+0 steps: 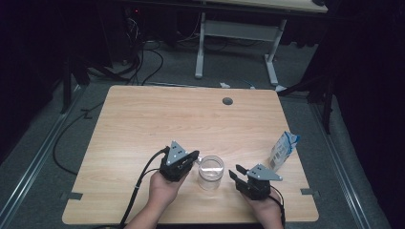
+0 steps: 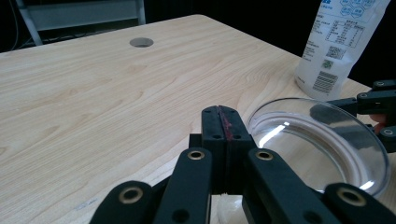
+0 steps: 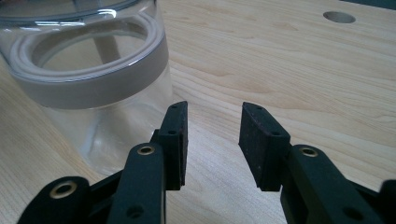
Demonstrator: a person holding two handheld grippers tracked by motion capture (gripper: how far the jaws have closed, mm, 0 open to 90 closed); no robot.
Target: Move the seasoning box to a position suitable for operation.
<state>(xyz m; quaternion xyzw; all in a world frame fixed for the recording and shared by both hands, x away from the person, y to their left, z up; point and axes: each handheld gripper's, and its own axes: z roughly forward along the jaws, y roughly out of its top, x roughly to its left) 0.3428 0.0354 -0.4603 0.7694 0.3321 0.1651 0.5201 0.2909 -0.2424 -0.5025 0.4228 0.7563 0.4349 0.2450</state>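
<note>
The clear jar stands upright near the table's front edge, mouth up, long axis vertical. It sits between both tools. The left gripper, jaws pressed together holding nothing, lies just beside its rim. The right gripper rests close by, jaws parted and empty.

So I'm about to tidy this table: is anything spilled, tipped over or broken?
Nothing stands out. The clear jar stands upright and open near the front edge, with no liquid around it. The white-and-blue pouch stands upright by the right edge. The table looks dry and unmarked.
</note>
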